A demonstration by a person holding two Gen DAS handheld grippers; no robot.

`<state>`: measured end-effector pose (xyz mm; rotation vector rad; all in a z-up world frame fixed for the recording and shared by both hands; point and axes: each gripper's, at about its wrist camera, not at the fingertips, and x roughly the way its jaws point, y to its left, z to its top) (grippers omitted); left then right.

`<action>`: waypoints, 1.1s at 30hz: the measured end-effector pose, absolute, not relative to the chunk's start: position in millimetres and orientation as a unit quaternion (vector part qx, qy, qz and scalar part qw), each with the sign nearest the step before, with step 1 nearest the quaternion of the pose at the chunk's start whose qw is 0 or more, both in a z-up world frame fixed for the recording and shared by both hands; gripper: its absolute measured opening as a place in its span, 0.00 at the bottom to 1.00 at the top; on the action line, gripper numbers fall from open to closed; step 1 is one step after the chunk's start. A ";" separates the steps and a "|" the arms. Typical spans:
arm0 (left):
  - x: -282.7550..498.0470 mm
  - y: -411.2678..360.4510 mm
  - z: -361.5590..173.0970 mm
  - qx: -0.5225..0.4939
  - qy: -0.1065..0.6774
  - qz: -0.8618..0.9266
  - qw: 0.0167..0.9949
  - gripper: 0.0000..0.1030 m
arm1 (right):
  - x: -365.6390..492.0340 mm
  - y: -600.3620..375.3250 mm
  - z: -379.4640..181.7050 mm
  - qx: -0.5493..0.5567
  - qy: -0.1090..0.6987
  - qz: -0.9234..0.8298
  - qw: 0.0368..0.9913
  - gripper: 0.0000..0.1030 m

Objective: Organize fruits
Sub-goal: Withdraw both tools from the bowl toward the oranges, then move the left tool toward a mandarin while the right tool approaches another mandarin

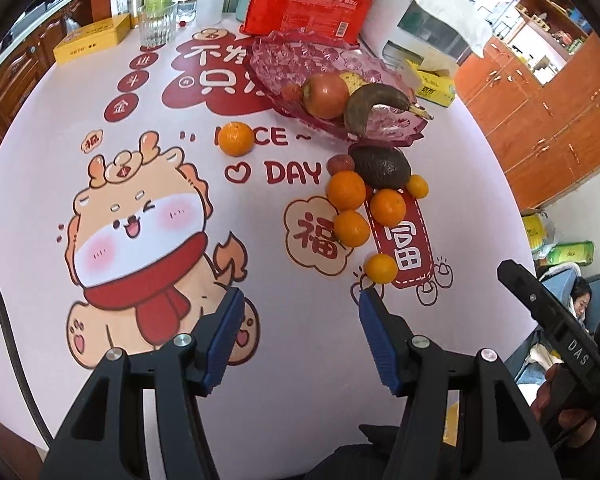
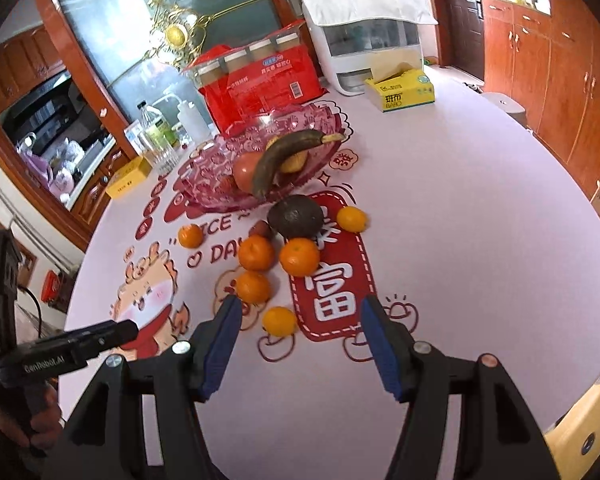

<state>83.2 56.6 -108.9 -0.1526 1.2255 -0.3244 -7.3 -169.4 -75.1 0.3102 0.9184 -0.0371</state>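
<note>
Six small oranges lie loose on the printed pink tablecloth (image 1: 40, 152), none of them in the pink glass dish (image 1: 292, 56) at the far side of the table. One orange (image 1: 235, 138) sits alone to the left over the lettering; a cluster of three (image 1: 346, 190) lies nearer, just in front of a dark avocado (image 1: 381, 167), with another small orange (image 1: 417, 186) to the avocado's right and a small red fruit (image 1: 340, 163) at its left. The nearest orange (image 2: 279, 321) rests apart from the cluster, close ahead of the right gripper (image 2: 300, 344), whose blue-padded jaws stand wide apart and hold nothing. The left gripper (image 1: 302, 332) is likewise spread wide and empty, hovering above the cartoon dragon print. Inside the dish lie a blackened banana (image 1: 366, 106), a round red fruit (image 1: 327, 95) and something yellow behind them. Beyond the dish stand a red packet of paper cups (image 2: 260, 84), a white appliance (image 2: 364, 36) and a yellow tissue box (image 2: 400, 94).
</note>
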 end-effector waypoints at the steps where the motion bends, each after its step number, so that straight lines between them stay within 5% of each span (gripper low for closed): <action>1: 82.5 54.1 -110.4 -0.074 0.573 -0.148 0.803 0.57 | -7.3 -171.0 -76.0 0.142 0.443 -0.015 0.885 0.60; 15: 78.2 -8.3 -123.1 -0.128 0.579 -0.078 0.801 0.57 | 7.4 -201.5 -78.1 0.021 0.452 0.078 0.888 0.60; 33: 70.4 -65.3 -159.6 -0.181 0.571 0.013 0.801 0.63 | 42.1 -233.4 -97.3 -0.180 0.367 0.219 0.886 0.60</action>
